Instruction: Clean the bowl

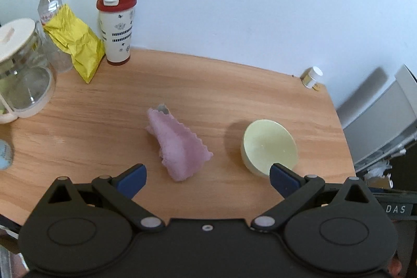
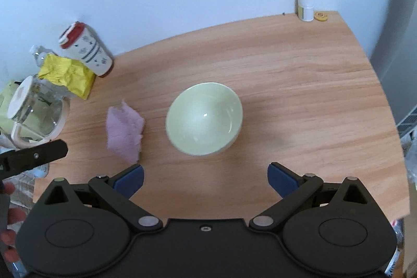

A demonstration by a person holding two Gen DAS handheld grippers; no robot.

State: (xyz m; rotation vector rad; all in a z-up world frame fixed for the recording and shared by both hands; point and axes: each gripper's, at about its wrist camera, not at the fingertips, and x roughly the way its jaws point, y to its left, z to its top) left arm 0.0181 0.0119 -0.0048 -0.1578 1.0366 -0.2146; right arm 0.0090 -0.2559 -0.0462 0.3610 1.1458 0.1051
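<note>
A pale green bowl [image 2: 204,119] stands upright on the wooden table [image 2: 299,85], and nothing shows inside it. My right gripper [image 2: 206,180] hovers open just in front of it, nothing between its blue pads. Left of the bowl lies a crumpled pink cloth [image 2: 124,130]. In the left wrist view the pink cloth [image 1: 178,145] lies straight ahead of my open left gripper [image 1: 207,181]. There the bowl [image 1: 269,145] sits to the right, its near edge behind the right blue pad [image 1: 282,180]. Part of the left gripper's body shows at the left edge of the right wrist view.
Along the wall at the left stand a red-lidded tumbler [image 1: 117,26], a yellow foil bag [image 1: 77,43], a clear water bottle [image 1: 49,4] and a glass jug with a white lid [image 1: 22,69]. A small white-capped jar [image 2: 306,6] sits at the far right corner. The table's right edge drops off beside grey furniture [image 1: 378,106].
</note>
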